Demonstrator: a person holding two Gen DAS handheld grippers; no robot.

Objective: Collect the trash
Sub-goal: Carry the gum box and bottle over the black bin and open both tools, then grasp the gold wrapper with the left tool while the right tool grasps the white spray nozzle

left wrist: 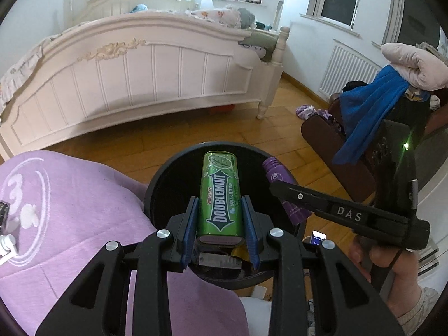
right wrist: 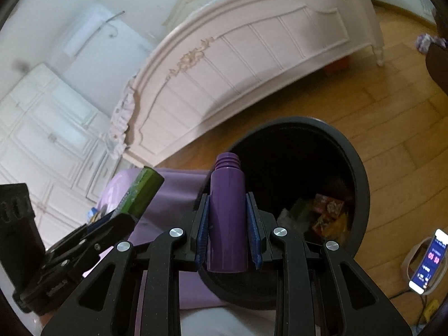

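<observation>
Two pieces of trash poised over the black bin (right wrist: 361, 184): the left gripper (left wrist: 219, 224) pinches a green Doublemint gum pack (left wrist: 221, 196), the right gripper (right wrist: 228, 232) a purple capless bottle (right wrist: 226, 218); each should be centred over the opening, clear of the rim, before the jaws part

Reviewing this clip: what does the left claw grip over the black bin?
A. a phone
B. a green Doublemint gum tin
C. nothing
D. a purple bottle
B: the left claw is shut on the green Doublemint gum tin above the black bin; the purple bottle sits in the right claw.
</observation>
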